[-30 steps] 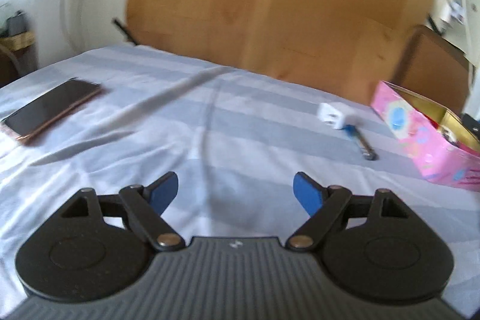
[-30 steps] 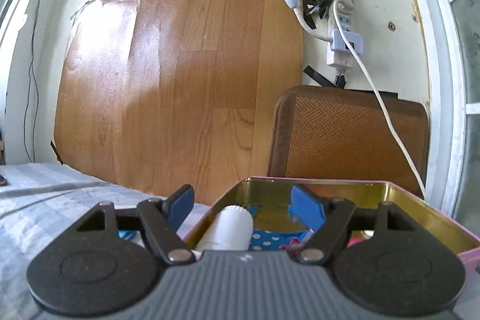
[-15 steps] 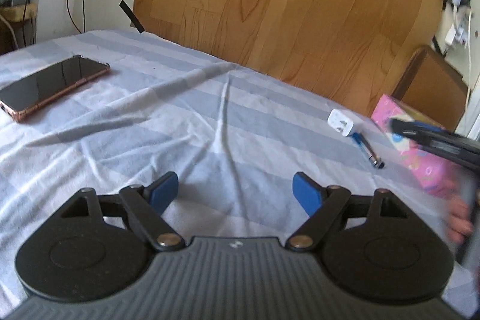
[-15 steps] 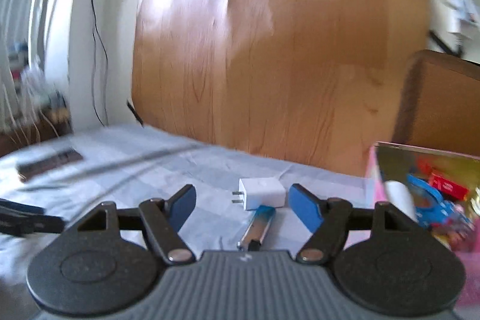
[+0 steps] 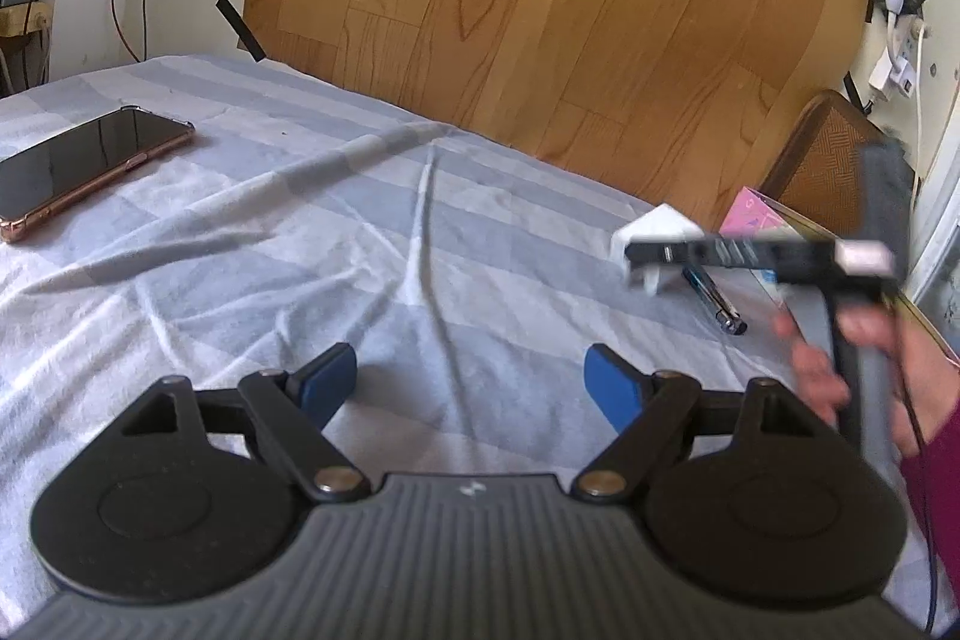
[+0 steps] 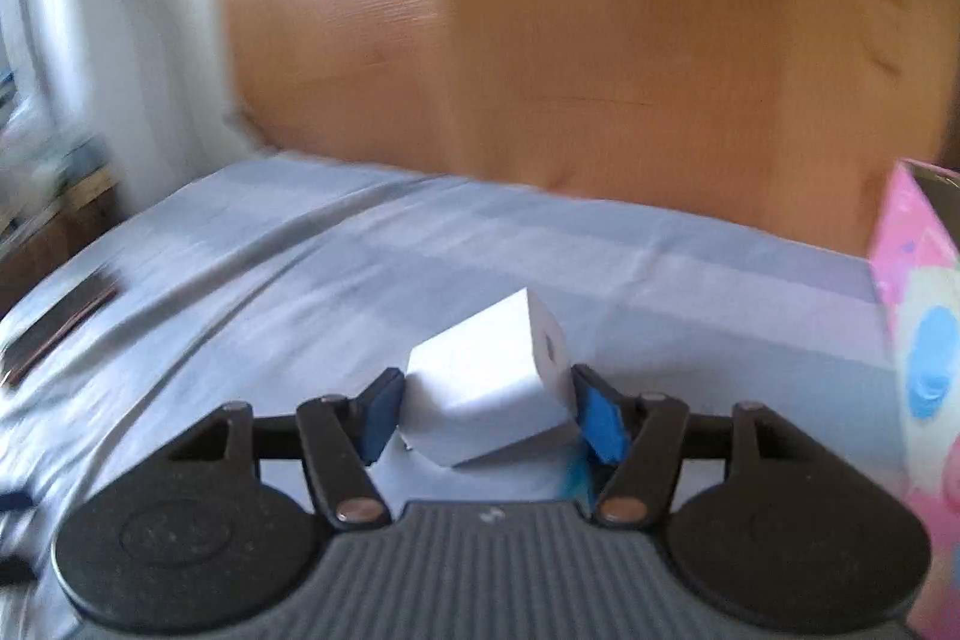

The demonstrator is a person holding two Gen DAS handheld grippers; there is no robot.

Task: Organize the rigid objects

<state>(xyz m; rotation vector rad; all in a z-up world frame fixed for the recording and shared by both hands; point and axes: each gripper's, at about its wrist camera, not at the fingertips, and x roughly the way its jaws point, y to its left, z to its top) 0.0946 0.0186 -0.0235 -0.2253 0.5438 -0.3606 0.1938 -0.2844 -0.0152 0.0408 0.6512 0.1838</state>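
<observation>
A white charger block [image 6: 480, 388] sits tilted between the blue pads of my right gripper [image 6: 486, 400]. Its jaws are closing, and both pads touch the block's sides. In the left wrist view the same block [image 5: 651, 226] shows behind the right gripper's black fingers, which a person's hand [image 5: 816, 364] holds. A blue pen [image 5: 714, 301] lies on the sheet just beside the block. The pink tin [image 6: 918, 316] stands at the right. My left gripper [image 5: 468, 376] hovers open over bare striped sheet, with nothing between its pads.
A phone in a rose-gold case [image 5: 90, 160] lies on the sheet at the far left. A wooden board [image 5: 540, 10] leans on the wall behind the bed. A brown chair back [image 5: 822, 166], a lamp and a power strip are at the right.
My right gripper swung left and down from over the pink tin to the white charger, and its jaws narrowed around it. It came into the left wrist view from the right. The left gripper barely moved.
</observation>
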